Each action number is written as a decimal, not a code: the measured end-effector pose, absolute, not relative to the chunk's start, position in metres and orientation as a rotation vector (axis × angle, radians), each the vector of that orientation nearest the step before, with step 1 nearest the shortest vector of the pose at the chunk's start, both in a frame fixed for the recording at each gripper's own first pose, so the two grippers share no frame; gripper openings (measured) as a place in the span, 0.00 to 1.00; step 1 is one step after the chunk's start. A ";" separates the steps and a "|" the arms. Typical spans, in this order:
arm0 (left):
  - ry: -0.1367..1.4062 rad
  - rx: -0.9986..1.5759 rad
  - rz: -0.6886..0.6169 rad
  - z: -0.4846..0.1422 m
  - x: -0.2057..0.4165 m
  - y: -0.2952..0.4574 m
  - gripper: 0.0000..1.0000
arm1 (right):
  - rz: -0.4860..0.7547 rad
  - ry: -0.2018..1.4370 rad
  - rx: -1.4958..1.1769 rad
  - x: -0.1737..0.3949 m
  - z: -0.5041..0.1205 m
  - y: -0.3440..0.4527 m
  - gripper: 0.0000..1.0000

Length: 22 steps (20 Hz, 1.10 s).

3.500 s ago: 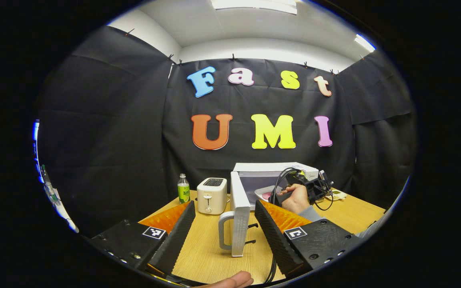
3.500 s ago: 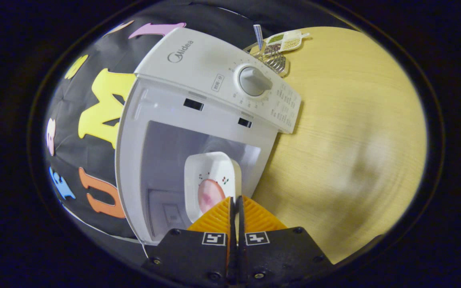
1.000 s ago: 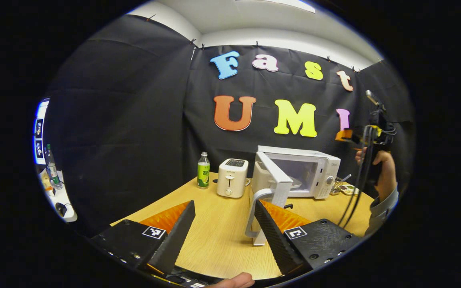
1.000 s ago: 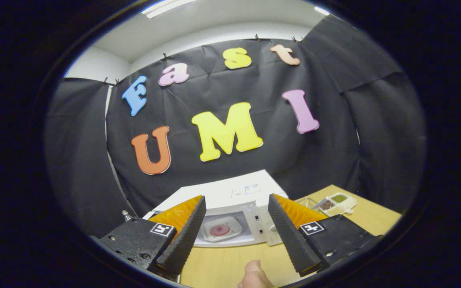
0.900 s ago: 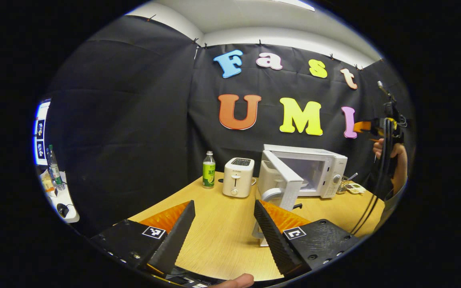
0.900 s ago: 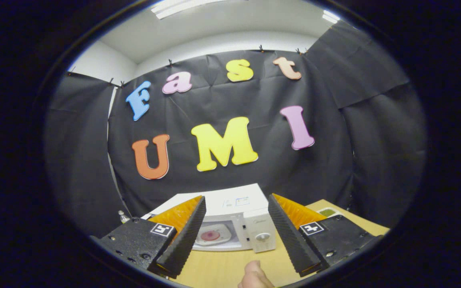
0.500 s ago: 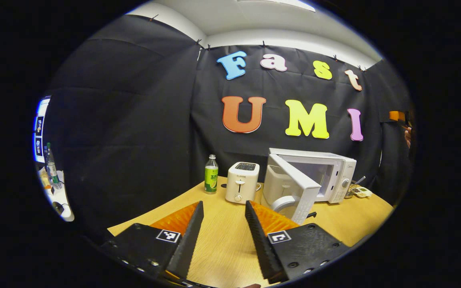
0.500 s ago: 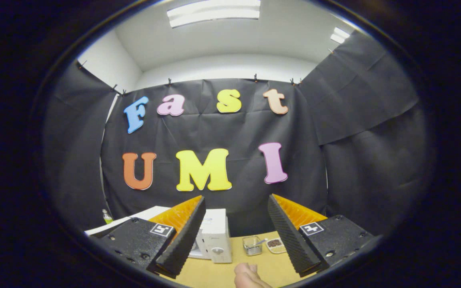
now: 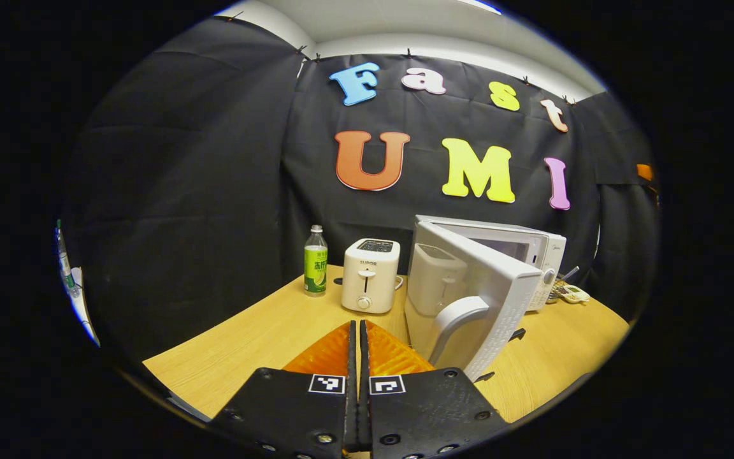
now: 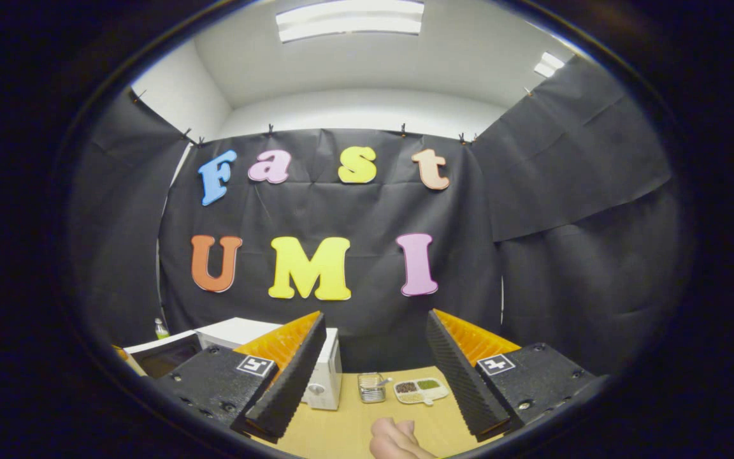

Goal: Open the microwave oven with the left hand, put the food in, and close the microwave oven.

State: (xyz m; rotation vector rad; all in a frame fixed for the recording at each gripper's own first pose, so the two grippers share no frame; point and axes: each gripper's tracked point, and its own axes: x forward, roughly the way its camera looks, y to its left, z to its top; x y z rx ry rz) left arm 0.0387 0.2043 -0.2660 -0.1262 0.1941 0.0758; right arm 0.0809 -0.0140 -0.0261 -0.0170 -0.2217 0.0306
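While the microwave sits at the table's far right with its door half open, the left gripper, fingers pressed together and empty, lies just left of the door's handle, nearer than the wide-open right gripper.

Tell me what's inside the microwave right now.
The microwave door stands partly open and blocks most of the cavity in the left gripper view. A dim strip of interior shows above it; whether food sits inside cannot be seen.
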 end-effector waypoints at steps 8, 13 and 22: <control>0.211 -0.146 -0.024 -0.277 0.055 0.152 0.00 | 0.039 -0.197 -0.028 0.061 -0.028 -0.031 1.00; 0.181 -0.188 -0.128 -0.272 0.061 0.099 0.00 | 0.034 -0.167 -0.026 0.064 -0.034 -0.038 1.00; 0.173 -0.219 -0.261 -0.275 0.087 0.026 0.00 | 0.025 -0.188 -0.027 0.046 -0.027 -0.052 1.00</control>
